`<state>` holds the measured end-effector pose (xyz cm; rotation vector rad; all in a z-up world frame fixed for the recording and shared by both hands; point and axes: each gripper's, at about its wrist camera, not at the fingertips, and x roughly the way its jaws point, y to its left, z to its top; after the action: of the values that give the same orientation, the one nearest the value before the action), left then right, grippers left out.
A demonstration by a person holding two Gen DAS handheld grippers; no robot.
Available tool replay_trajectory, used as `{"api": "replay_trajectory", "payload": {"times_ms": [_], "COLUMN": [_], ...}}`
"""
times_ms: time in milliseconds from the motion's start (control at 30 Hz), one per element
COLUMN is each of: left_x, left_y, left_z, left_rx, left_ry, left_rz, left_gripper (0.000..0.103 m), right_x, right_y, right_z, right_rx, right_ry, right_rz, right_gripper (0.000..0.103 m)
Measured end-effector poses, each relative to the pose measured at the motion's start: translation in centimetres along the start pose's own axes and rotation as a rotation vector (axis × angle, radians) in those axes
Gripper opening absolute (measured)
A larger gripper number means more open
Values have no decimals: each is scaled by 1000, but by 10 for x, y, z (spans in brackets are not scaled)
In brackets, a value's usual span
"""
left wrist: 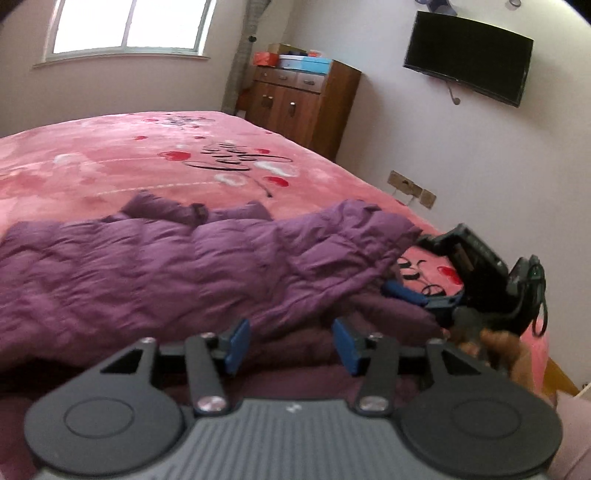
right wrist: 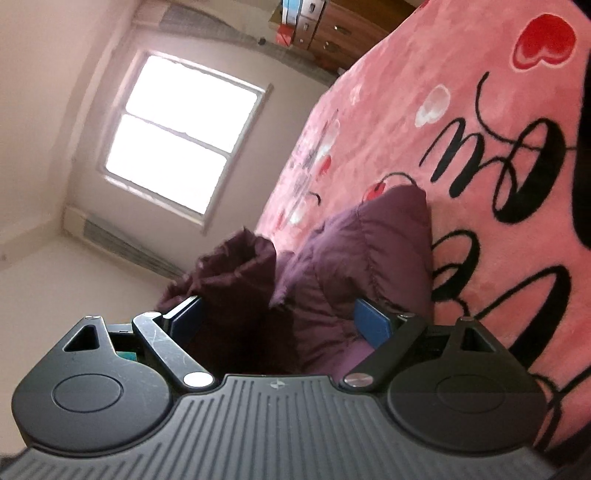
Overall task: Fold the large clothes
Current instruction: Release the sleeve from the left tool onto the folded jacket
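Observation:
A purple quilted down jacket (left wrist: 166, 266) lies spread across the pink bedspread (left wrist: 129, 162). My left gripper (left wrist: 291, 345) hovers over its near edge. Its blue pads (left wrist: 236, 343) stand apart, and they press on nothing. My right gripper (left wrist: 408, 264) comes in from the right, rolled onto its side, at the jacket's right end. In the right wrist view the right gripper (right wrist: 279, 321) is open wide. The jacket (right wrist: 351, 258) bulges between its blue pads (right wrist: 373, 325) without being pinched. A hand (left wrist: 491, 343) holds it.
A wooden cabinet (left wrist: 303, 107) with boxes on top stands beyond the bed's far corner. A black TV (left wrist: 469, 55) hangs on the right wall. A window (left wrist: 129, 26) is on the far wall. The bedspread (right wrist: 461, 129) beyond the jacket is bare.

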<state>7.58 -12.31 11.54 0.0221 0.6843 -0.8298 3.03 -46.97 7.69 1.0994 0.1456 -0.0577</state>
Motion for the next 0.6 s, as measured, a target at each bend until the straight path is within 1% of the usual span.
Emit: {"api": "replay_trajectory", "payload": {"times_ms": [67,167,233,267,333,367,400,433,467,533,567,600], "left_x": [-11,-23,-25,-25,-23,-22,-20,-16,-13,-7,-5,-3], "left_y": [14,36,51,57,66,70,75,80,84,92,95,99], "left_z": [-2,-2,0,2,6,8,10,12,14,14,14,13], "left_rx": [-8,-17,-30,-28,-24,-24,-28,-32,-32,-35,-41,-50], "left_ry": [-6,-24,-49,-64,-95,-107,-114,-116,-115,-109,-108,-107], "left_rz": [40,127,180,211,256,270,285,302,323,356,367,376], "left_gripper": [51,51,51,51,51,51,51,52,53,56,57,60], "right_x": [-5,-8,-5,-2,9,14,20,22,24,26,28,33], "right_y": [-6,-11,-5,3,19,23,25,27,27,29,31,32], "right_z": [4,6,7,4,-3,-7,-11,-13,-15,-15,-17,-18], "right_rx": [53,140,119,81,-36,-74,-102,-117,-122,-125,-138,-158], "right_ry": [-17,-26,-10,12,54,70,85,90,88,90,95,106], "right_rz": [36,145,172,164,54,-2,-50,-80,-89,-85,-95,-109], "right_gripper": [103,103,103,103,103,103,103,103,103,95,84,70]}}
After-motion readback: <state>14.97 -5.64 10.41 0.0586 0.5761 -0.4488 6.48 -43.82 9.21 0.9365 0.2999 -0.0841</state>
